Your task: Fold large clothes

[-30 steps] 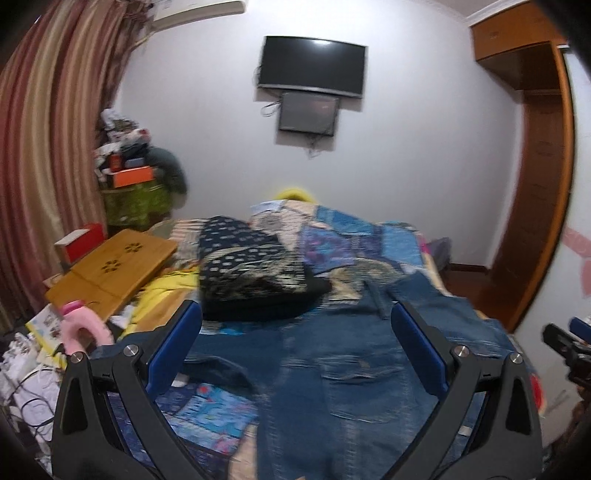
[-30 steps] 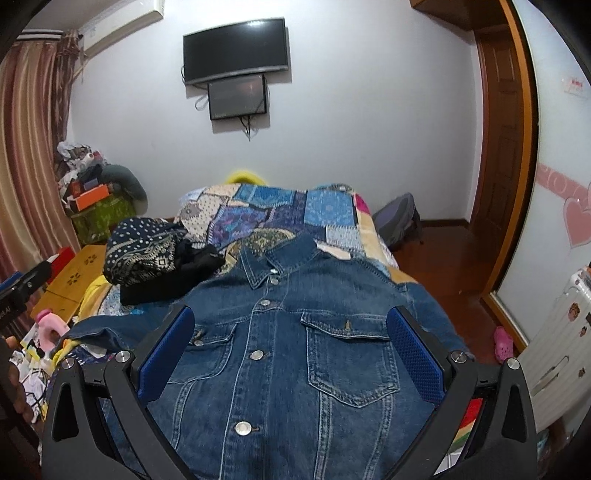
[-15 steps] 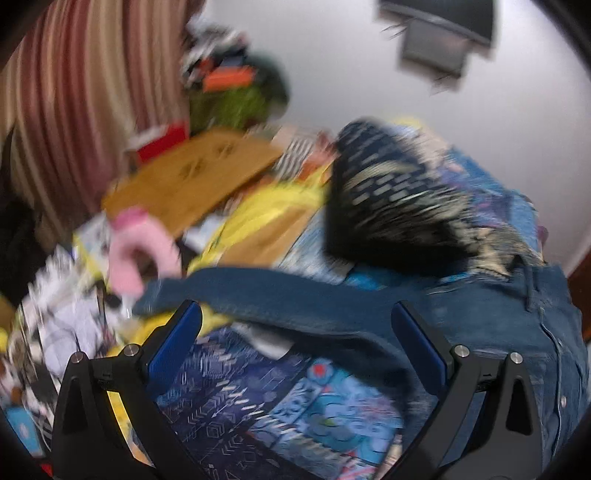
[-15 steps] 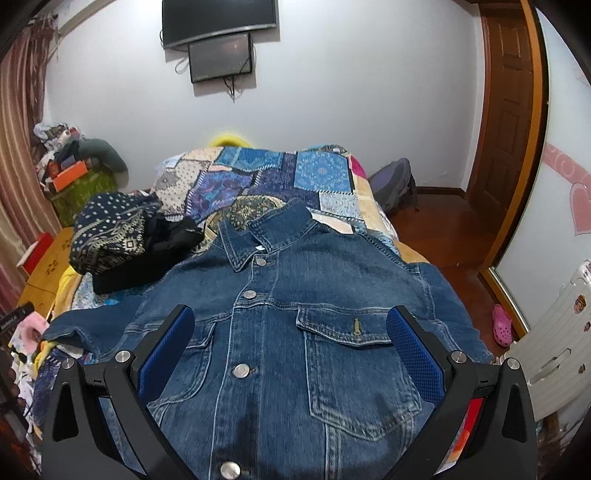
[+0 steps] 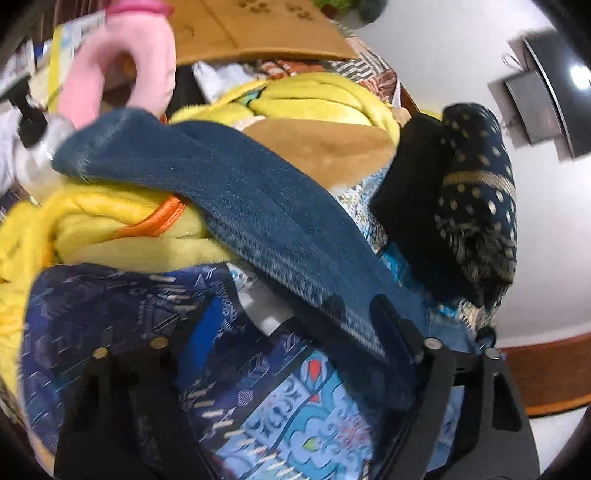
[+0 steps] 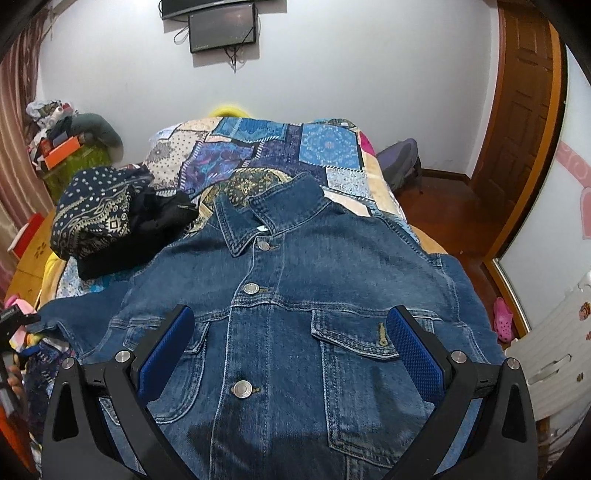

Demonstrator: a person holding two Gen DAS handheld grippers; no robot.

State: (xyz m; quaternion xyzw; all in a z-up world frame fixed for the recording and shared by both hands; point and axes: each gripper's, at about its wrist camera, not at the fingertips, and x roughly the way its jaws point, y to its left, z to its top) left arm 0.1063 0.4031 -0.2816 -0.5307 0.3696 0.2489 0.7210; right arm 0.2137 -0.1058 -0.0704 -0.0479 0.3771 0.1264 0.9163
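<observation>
A blue denim jacket [image 6: 295, 314] lies face up and buttoned on the patchwork bed, collar toward the far wall. My right gripper [image 6: 291, 332] is open and hovers over its chest, fingers either side of the pockets. The jacket's left sleeve [image 5: 240, 206] stretches out sideways over yellow bedding in the left wrist view. My left gripper [image 5: 291, 314] is open, low over the bed at the sleeve's upper part, with its right finger [image 5: 402, 332] under the sleeve's edge. That view is blurred.
A folded dark patterned garment pile [image 6: 107, 225] sits on the bed left of the jacket. Yellow blanket [image 5: 110, 225], a pink neck pillow [image 5: 125, 62] and a wooden lap desk [image 5: 258, 33] lie at the bed's left. A wooden door [image 6: 524, 110] stands right.
My left gripper has swung left and down, from facing the room to close over the jacket's left sleeve. My right gripper has moved closer and lower over the jacket's chest.
</observation>
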